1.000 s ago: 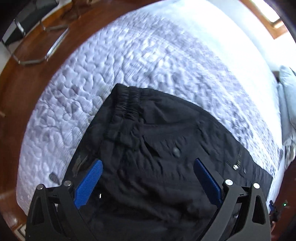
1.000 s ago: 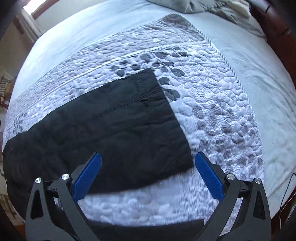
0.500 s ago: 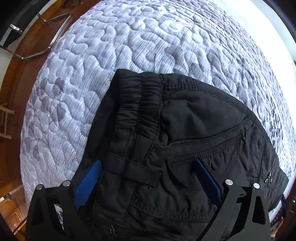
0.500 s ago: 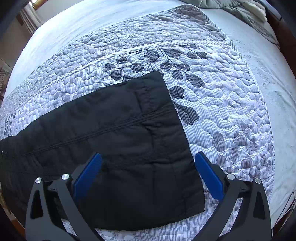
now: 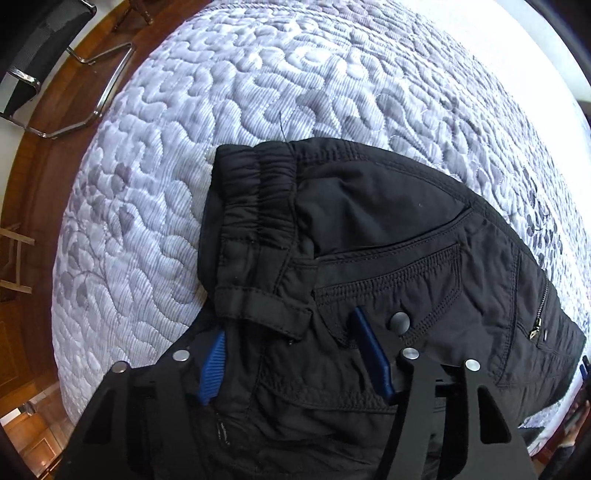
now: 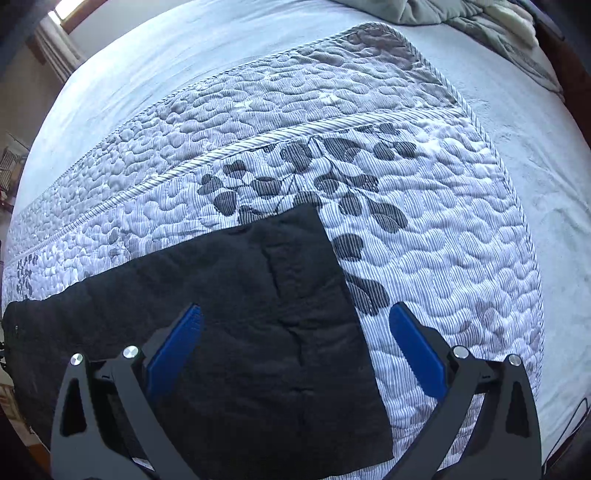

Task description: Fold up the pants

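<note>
One pair of black woven pants (image 5: 388, 236) lay flat on the quilted grey-and-white bedspread (image 5: 221, 92), waistband end under the left gripper (image 5: 295, 354) and hem end (image 6: 295, 332) under the right gripper (image 6: 295, 354). At the left tongs, the elastic waistband (image 5: 258, 195) sat just ahead of the tips, with one snap button (image 5: 400, 320) beside the right-hand pad and one zip pull (image 5: 533, 334) farther out to that side. Those jaws were closing, with a bunch of waist fabric between the two blue pads, probably to take hold for a fold. The right tongs stood wide and held nothing; one pad hung over the black cloth and the other over bare quilt, straddling the hem's side edge, seemingly lined up to pinch that end next. Beyond the hem, past the quilt's corded border, lay a pale blue sheet (image 6: 166, 55) and a heap of grey bedding (image 6: 461, 18). Beyond the waistband, off the bed, stood one chrome-framed chair (image 5: 44, 62) on the wooden floor (image 5: 22, 206).
</note>
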The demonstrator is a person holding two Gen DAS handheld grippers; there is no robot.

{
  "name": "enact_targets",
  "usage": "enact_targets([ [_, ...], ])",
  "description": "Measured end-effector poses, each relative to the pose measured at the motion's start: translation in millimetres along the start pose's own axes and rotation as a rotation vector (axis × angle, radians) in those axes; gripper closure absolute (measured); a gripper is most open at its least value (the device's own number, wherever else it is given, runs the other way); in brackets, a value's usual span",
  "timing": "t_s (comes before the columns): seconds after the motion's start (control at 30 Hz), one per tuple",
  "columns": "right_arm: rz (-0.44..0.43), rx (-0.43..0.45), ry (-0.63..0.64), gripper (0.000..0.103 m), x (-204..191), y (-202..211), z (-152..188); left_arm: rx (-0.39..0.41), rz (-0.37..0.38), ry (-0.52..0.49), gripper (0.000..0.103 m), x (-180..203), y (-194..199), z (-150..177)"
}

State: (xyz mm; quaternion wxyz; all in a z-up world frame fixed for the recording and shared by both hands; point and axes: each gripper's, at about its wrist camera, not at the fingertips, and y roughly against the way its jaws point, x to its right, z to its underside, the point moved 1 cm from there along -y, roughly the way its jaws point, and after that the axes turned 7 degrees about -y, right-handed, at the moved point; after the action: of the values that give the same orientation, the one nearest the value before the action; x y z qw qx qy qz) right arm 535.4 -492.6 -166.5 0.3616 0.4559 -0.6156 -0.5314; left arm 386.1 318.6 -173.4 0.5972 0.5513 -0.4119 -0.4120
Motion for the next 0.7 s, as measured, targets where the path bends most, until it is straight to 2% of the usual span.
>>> enact_targets([
  [0.13, 0.028, -0.035, 0.044, 0.003, -14.2, -15.0, -14.7, -0.019, -0.021, -0.024, 0.038, 9.1, 1.1, -0.5],
  [0.3, 0.118, -0.122, 0.092, 0.003, -16.9, -47.3, -19.2, -0.027, -0.022, -0.045, 0.038, 15.7, -8.2, -3.7],
  [0.43, 0.092, -0.091, 0.067, 0.003, -12.8, -49.9, -16.7, -0.014, -0.028, -0.058, 0.043, 18.7, -7.2, -7.7],
  [0.47, 0.091, -0.083, 0.071, 0.011, -13.5, -48.5, -15.6, -0.010, -0.029, -0.058, 0.046, 20.1, -5.7, -8.4],
  [0.53, 0.111, -0.052, 0.094, 0.037, -16.0, -41.3, -13.2, 0.010, -0.027, -0.054, 0.052, 21.1, -1.8, -8.4],
  [0.57, 0.118, -0.044, 0.104, 0.063, -17.1, -36.7, -12.7, 0.021, -0.022, -0.054, 0.057, 21.4, 1.2, -8.1],
  [0.6, 0.115, -0.037, 0.111, 0.085, -17.6, -30.1, -12.4, 0.038, -0.018, -0.056, 0.058, 23.9, 5.2, -7.0],
  [0.63, 0.088, -0.035, 0.114, 0.089, -19.0, -24.5, -11.4, 0.048, -0.021, -0.063, 0.061, 26.0, 7.2, -5.9],
  [0.7, 0.100, -0.002, 0.136, 0.094, -27.6, -10.3, -12.2, 0.071, -0.038, -0.083, 0.065, 33.6, 12.5, -3.0],
])
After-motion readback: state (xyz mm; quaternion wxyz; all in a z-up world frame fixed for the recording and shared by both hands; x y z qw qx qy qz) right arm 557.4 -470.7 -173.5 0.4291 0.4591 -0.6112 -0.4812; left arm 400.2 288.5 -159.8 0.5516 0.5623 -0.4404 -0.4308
